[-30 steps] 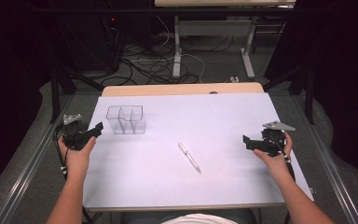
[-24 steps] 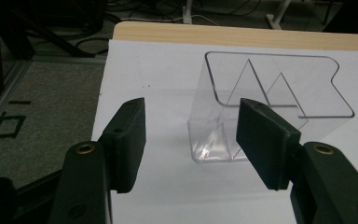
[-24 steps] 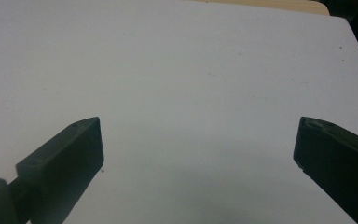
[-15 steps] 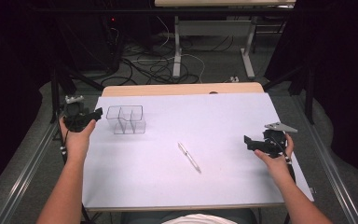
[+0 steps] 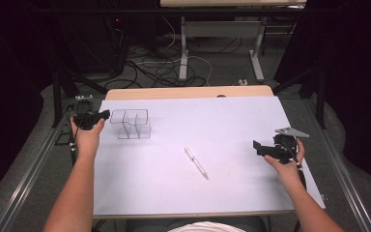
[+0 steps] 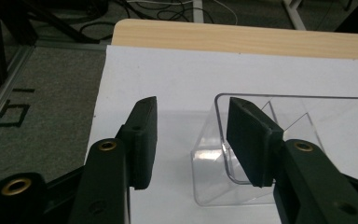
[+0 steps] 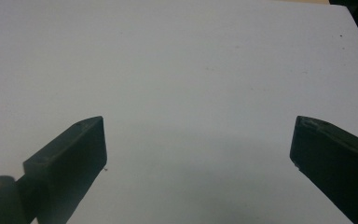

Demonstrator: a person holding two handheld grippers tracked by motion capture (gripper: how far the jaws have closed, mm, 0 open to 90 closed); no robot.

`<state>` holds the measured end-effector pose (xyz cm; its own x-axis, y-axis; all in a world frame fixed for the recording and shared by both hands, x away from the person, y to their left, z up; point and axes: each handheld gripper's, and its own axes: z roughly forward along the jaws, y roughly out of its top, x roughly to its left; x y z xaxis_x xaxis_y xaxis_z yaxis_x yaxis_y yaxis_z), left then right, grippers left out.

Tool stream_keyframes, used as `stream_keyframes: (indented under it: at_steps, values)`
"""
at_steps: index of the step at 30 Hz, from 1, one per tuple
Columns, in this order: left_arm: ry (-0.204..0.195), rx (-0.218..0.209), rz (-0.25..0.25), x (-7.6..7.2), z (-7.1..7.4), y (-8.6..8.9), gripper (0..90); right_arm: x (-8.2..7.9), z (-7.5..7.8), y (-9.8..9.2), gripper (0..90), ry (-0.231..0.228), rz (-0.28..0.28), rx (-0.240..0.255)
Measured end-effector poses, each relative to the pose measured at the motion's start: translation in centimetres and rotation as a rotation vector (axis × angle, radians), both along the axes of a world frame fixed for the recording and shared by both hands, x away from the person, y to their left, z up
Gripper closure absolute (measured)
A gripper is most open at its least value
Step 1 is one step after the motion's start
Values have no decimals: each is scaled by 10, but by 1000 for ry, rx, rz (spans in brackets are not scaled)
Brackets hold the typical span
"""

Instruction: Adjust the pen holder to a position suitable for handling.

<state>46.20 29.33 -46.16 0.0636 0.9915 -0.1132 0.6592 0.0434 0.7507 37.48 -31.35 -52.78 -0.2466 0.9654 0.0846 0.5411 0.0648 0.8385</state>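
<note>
The left gripper (image 5: 98, 116) sits just left of the clear tray (image 5: 131, 123), jaws parted around its near wall. The right gripper (image 5: 263, 148), jaws wide apart, hovers well right of the tray, past the pen (image 5: 195, 163).

This looks like a lab or test room set up for recording. The table (image 5: 183, 92) has a wooden top covered by a plain white sheet (image 5: 232, 125) and stands on grey carpet (image 5: 34, 145). Dark curtains (image 5: 352, 58) hang on black frame posts (image 5: 56, 96) at both sides. Loose cables (image 5: 149, 67) lie tangled on the floor behind, near the metal legs (image 5: 183, 48) of another desk, and a metal rail (image 5: 24, 169) runs along the floor.
</note>
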Motion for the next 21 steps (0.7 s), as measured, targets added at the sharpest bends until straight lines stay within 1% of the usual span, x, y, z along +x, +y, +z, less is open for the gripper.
stream_keyframes:
  at_steps: [1,2,3,5,7,9,11,12,13,14,17,21]
  values:
    - [12,8,-2,1,-1,0,540,0,0,1,35,3,1,5]
    - [12,12,7,2,-3,0,546,0,0,1,35,4,1,5]
    - [24,16,5,2,-4,1,554,0,0,1,37,4,1,5]
    - [44,11,5,3,-7,2,578,0,0,1,40,4,3,2]
    - [59,24,6,3,-10,2,603,0,0,1,41,6,5,1]
    - [71,15,7,3,-14,2,623,0,-1,1,45,8,8,2]
    - [84,2,7,3,-17,2,664,0,-1,1,50,8,11,-1]
    - [90,3,5,3,-19,1,677,0,-1,1,52,8,10,0]
    - [89,-8,1,3,-19,0,694,0,-2,2,55,10,10,0]
    - [93,2,-11,3,-18,0,716,0,-2,2,57,10,12,-1]
    - [84,11,-15,4,-18,-5,743,0,-2,2,61,15,14,-2]
    - [71,48,-33,4,-18,-10,809,1,-3,2,65,19,16,-4]
